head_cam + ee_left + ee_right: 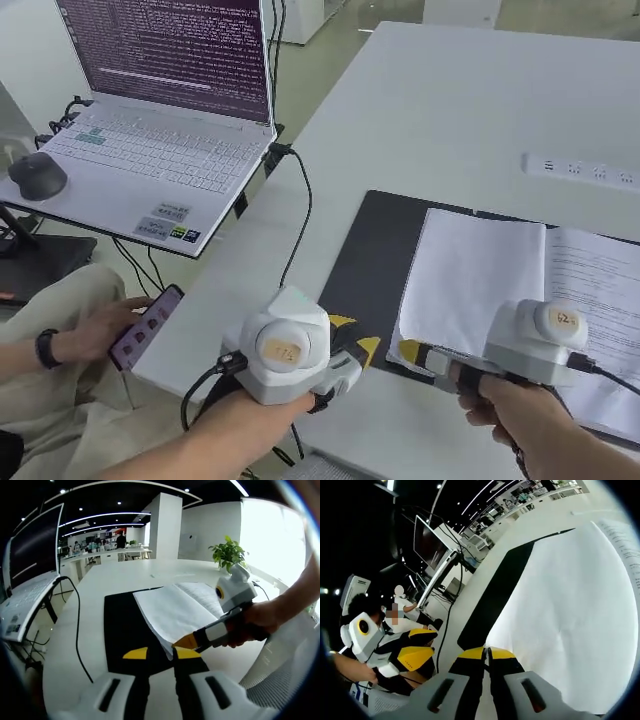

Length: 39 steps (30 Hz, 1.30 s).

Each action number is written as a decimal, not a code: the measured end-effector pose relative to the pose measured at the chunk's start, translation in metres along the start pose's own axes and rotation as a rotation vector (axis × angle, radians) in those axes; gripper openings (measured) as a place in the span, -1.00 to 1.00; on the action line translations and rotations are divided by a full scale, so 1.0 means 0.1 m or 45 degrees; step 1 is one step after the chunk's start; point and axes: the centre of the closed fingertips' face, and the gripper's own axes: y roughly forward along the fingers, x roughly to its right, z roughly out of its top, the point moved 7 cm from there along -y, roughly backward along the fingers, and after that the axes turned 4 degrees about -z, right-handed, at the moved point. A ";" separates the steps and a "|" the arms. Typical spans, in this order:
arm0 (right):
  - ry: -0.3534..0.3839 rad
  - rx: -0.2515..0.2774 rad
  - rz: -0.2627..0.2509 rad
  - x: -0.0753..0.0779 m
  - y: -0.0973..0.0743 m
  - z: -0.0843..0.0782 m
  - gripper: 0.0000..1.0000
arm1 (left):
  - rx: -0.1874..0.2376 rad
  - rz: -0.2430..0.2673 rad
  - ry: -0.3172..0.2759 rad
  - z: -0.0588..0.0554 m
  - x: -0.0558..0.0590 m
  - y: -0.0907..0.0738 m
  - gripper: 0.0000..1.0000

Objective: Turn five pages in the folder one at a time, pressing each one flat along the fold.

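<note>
The folder point(372, 262) lies open and flat on the white bench point(450, 110), at the right of the head view, with its black inner cover showing as a broad band on the left. A turned sheet point(470, 285) rests over that cover, blank white side up and slightly bowed, its lower left corner near the folder's near edge. Right of the fold lies a page of printed text point(600, 300).

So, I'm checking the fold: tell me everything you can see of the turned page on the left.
The turned page is white paper, blank on its upward face. It lies nearly flat on the black folder's left half, bowing up toward the fold. The right gripper's shut tips meet its near corner.
</note>
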 end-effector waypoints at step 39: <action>0.346 0.289 -0.012 1.03 -1.00 0.98 -1.00 | -0.140 0.087 0.107 -0.30 0.19 0.82 -1.00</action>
